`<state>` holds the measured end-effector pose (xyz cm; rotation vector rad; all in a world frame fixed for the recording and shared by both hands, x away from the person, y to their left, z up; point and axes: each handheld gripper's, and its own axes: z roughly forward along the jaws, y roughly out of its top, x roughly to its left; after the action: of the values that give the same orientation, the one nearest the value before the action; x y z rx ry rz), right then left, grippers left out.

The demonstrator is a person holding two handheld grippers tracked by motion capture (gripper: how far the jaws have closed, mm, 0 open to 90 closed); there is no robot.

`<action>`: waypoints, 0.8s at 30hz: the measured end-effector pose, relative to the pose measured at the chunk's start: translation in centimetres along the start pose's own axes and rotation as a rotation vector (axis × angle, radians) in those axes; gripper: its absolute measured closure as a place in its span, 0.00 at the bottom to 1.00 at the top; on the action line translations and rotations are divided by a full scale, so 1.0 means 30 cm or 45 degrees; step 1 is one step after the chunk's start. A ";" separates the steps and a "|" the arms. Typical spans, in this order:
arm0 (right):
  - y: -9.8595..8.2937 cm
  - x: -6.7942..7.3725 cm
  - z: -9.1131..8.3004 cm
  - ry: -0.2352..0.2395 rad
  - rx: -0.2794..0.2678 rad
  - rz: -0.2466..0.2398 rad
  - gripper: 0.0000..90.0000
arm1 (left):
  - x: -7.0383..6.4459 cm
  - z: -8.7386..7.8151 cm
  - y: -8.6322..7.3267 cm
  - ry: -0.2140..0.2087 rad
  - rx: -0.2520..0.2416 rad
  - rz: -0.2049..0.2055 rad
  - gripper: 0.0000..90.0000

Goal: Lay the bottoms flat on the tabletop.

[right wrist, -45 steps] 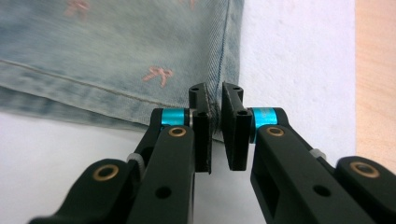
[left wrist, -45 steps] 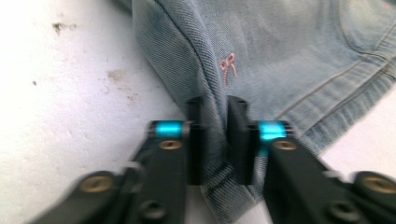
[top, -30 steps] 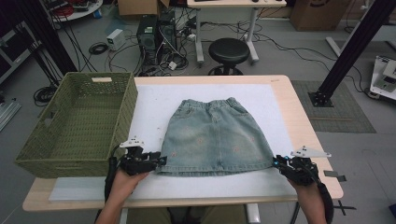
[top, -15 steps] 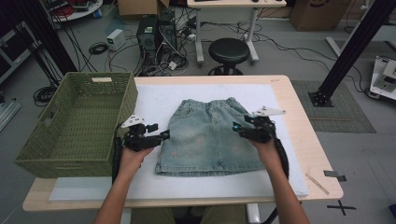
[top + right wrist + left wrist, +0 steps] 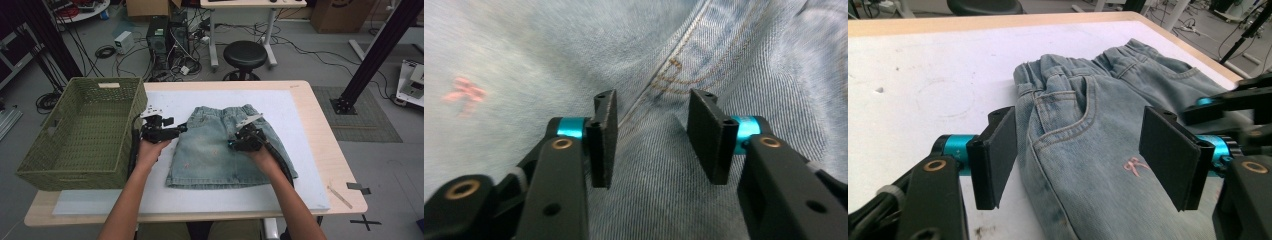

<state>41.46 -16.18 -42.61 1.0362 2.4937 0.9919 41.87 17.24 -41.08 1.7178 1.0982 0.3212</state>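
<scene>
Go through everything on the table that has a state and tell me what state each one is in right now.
Light-blue denim skirt: spread flat on the white mat, unfolded.
Green woven basket: upright, nothing in it.
Left gripper: open, jaws astride the skirt's edge.
Right gripper: open, over the skirt's denim.

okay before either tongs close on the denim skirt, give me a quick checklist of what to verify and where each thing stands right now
1. Left tongs open, jaws straddling the left edge of the denim skirt below the waistband: ok.
2. Right tongs open over the pocket seam: ok.
3. Fabric actually between the right jaws: cannot tell; cloth lies close under them.
4. Skirt flat on the white mat, nothing on top: ok.
5. Green woven basket beside the skirt, clear of the left hand: ok.
</scene>
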 end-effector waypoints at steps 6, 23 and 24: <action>-0.004 -0.135 -0.115 -0.066 -0.190 0.112 0.47 | 0.002 0.071 0.023 0.009 0.033 -0.003 0.34; -0.074 -0.396 -0.003 -0.247 0.002 0.366 0.84 | 0.073 0.229 -0.017 0.077 0.223 -0.050 0.56; -0.074 -0.397 -0.003 -0.229 -0.002 0.367 0.89 | 0.068 0.233 -0.019 0.079 0.231 -0.020 0.72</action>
<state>48.71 -25.73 -44.27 1.4458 2.2408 0.9277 47.28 14.61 -45.20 1.8686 1.2163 0.2735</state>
